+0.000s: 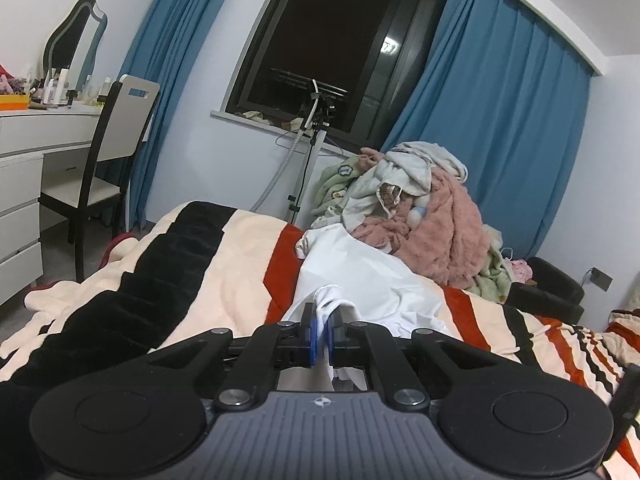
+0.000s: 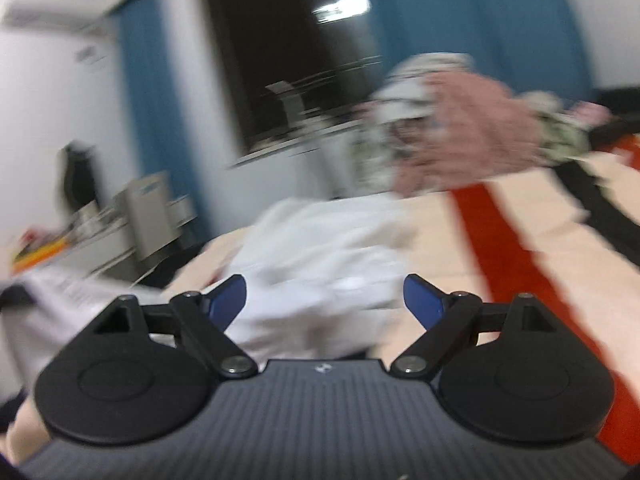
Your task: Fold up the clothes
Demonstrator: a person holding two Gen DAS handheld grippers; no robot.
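Note:
A white garment (image 1: 352,272) lies stretched across the striped blanket (image 1: 224,276) on the bed. My left gripper (image 1: 321,322) is shut on a bunched edge of that white garment, with the cloth pinched between its blue pads. In the blurred right wrist view the white garment (image 2: 320,248) lies spread ahead of my right gripper (image 2: 325,298). Its blue pads (image 2: 422,300) stand wide apart and do not press on the cloth.
A heap of clothes with a pink fleece (image 1: 436,224) and pale pieces sits at the far side of the bed. A tripod stand (image 1: 308,152) is below the dark window. A white dresser (image 1: 44,132) and a chair (image 1: 108,160) stand at the left.

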